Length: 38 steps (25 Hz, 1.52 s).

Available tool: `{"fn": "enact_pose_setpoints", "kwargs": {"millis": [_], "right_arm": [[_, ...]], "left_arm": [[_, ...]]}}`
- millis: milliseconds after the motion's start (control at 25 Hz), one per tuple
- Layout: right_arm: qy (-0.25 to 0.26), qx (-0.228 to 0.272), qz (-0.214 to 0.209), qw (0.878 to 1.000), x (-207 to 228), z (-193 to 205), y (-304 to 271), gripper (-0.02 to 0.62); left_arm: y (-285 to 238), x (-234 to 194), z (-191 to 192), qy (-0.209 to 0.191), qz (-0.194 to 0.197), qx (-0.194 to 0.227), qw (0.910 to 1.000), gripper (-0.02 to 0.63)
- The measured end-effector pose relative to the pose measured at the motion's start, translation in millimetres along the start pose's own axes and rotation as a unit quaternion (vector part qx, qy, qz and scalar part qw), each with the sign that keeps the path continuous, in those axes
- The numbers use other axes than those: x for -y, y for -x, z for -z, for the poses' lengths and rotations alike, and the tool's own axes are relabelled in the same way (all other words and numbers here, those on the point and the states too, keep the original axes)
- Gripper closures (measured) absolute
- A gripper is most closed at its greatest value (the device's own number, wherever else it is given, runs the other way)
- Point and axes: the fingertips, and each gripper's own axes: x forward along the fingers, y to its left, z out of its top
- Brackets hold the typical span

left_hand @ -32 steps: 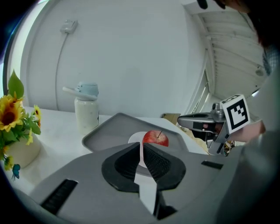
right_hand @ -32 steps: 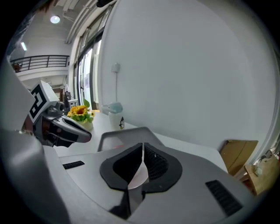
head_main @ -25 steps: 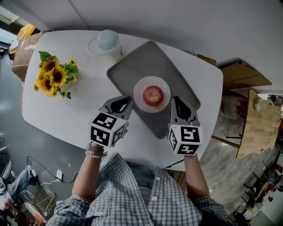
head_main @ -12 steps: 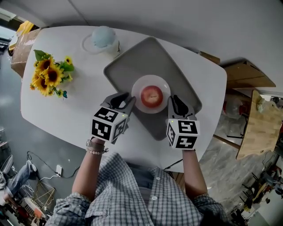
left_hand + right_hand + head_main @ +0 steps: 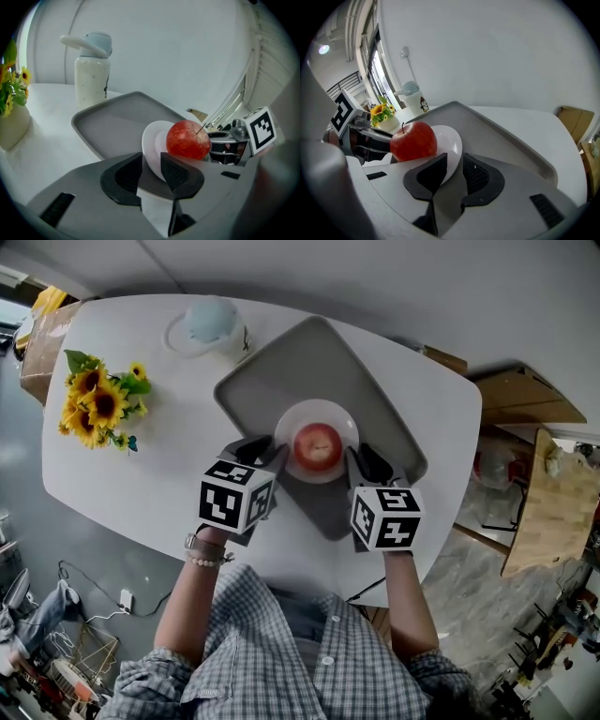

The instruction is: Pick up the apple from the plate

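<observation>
Currently the apple (image 5: 317, 444) is seated mid-plate (image 5: 319, 409), stem up and ungripped. The left tool (image 5: 265, 451) is set at the plate's 8 o'clock rim and the right tool (image 5: 361, 457) at its 4 o'clock rim. On both, the jaws are held a narrow slot apart with nothing clamped, and plate rim is seen through each slot.

Room: bare tray (image 5: 309, 362) floor is available from 10 to 2 o'clock of the plate, bounded by the tray's raised lip. The desk (image 5: 141, 474) edge runs close behind both tools at 6 o'clock. Bare desk top is seen at 9 o'clock, between tray and sunflowers (image 5: 98, 399).

Materials:
- Apple: red, glossy, faintly streaked.
- Plate: white, round, smooth, shallow.
- Tray: grey, matte, rectangular with rounded corners, set skewed to the desk.
- Desk: white, rounded corners.
- Bottle (image 5: 208, 320): white with a pale blue lid, just beside the tray's 10 o'clock corner.

The plate is carried by the tray, the apple by the plate.
</observation>
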Motion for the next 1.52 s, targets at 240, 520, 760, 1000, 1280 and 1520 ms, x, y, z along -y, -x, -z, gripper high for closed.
{"fn": "enact_pose_setpoints", "kwargs": {"millis": [240,520,760,1000,1280,1520], "right_arm": [[-0.017,-0.011,-0.009,1.0,-2,4,-4,0.514],[-0.031,-0.012,-0.007,0.999,-1,5,-4,0.514],[-0.049,-0.016,-0.001,0.999,-1,6,-3,0.514],[-0.067,-0.025,0.008,0.997,1,9,0,0.514],[-0.081,-0.027,0.019,0.996,2,9,5,0.515],[-0.086,-0.027,0.025,0.996,-1,6,9,0.515]], "left_arm": [[-8,-2,-3,0.025,-0.007,-0.016,0.9995,0.502],[-14,-3,-5,0.036,-0.023,-0.02,0.9989,0.503],[-13,-5,-6,0.056,-0.026,-0.018,0.998,0.509],[-13,-4,-8,0.094,-0.011,-0.01,0.9955,0.526],[-11,-2,-6,0.114,0.001,-0.011,0.9934,0.529],[-8,-1,-4,0.125,0.006,-0.014,0.9921,0.529]]}}
